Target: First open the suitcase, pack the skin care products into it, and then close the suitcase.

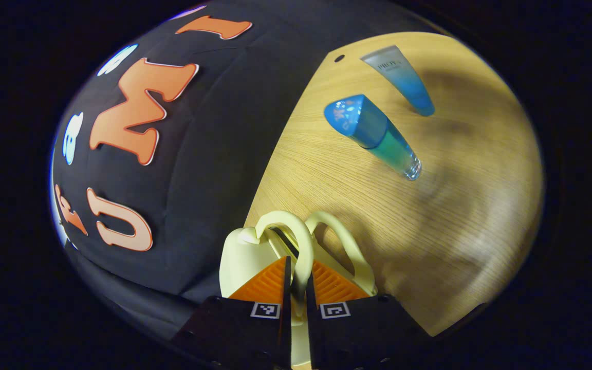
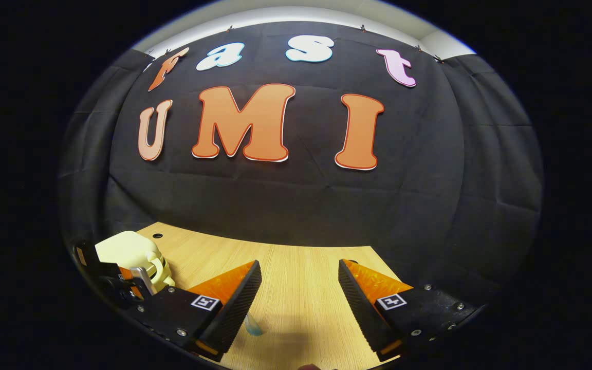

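A small cream suitcase lies at the table's edge, with two looped handles. My left gripper is shut on one handle loop, which runs between the two fingers. Beyond it on the wood stand a blue bottle with a blue cap and a clear-to-blue tube. In the right gripper view the suitcase sits at the far left with the other gripper on it. My right gripper hangs open over bare table, and a blue tip peeks out beside its left finger.
The wooden table ends against the black cloth wall. A small round hole marks the tabletop near the tube. In the right gripper view the table's far edge meets the cloth.
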`<act>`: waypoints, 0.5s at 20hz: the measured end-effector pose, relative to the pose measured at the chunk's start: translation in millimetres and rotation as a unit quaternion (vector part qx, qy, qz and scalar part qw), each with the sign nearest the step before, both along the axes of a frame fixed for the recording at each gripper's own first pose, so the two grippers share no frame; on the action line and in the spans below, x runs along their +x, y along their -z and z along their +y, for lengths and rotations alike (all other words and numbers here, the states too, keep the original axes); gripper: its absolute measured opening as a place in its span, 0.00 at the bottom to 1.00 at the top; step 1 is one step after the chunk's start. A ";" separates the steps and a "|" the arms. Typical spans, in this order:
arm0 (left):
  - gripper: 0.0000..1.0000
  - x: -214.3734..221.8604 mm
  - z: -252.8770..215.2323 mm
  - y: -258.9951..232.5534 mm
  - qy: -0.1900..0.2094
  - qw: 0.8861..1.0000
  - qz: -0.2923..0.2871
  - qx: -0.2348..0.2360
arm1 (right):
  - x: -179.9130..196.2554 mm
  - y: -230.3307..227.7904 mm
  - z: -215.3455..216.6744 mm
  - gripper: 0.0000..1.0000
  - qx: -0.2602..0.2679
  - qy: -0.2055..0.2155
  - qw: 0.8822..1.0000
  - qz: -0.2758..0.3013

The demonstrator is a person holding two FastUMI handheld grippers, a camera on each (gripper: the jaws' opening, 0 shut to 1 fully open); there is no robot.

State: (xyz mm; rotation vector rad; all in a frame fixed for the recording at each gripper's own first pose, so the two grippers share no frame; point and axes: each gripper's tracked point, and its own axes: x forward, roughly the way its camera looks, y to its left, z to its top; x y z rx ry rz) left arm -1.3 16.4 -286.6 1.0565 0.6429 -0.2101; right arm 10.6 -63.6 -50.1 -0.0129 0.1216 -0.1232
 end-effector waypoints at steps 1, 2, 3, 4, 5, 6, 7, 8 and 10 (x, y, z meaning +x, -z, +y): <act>0.13 1.4 0.2 -6.5 -0.001 1.000 -0.009 -0.013 | -0.3 -0.9 1.1 0.95 -0.001 -0.001 1.000 0.000; 0.13 3.7 1.4 -15.0 -0.003 0.999 -0.023 -0.023 | 0.1 -0.9 2.2 0.95 -0.001 -0.002 1.000 0.001; 0.12 6.9 3.9 -25.2 -0.004 0.999 -0.043 -0.024 | -0.2 -0.7 4.2 0.95 -0.002 -0.004 1.000 0.001; 0.13 9.1 5.5 -31.3 -0.004 0.998 -0.056 -0.030 | -0.5 -1.7 6.3 0.96 -0.003 -0.005 1.000 0.001; 0.12 46.0 15.6 -26.0 -0.005 0.996 -0.091 -0.025 | -0.7 -1.5 10.1 0.96 -0.003 -0.009 1.000 0.002; 0.05 10.5 17.2 -37.0 -0.009 0.995 -0.101 -0.026 | 0.2 -3.2 14.0 0.95 -0.004 -0.011 1.000 0.001; 0.03 20.9 21.5 -29.1 -0.015 0.994 -0.105 -0.037 | 0.9 -4.8 16.6 0.95 -0.005 -0.015 1.000 0.000; 0.03 25.1 25.7 -34.5 -0.023 0.992 -0.116 -0.053 | 1.0 -5.9 19.0 0.96 -0.008 -0.018 1.000 -0.001; 0.03 29.8 39.3 -45.7 -0.045 0.987 -0.138 -0.070 | 1.7 -8.2 24.3 0.96 -0.015 -0.022 1.000 -0.002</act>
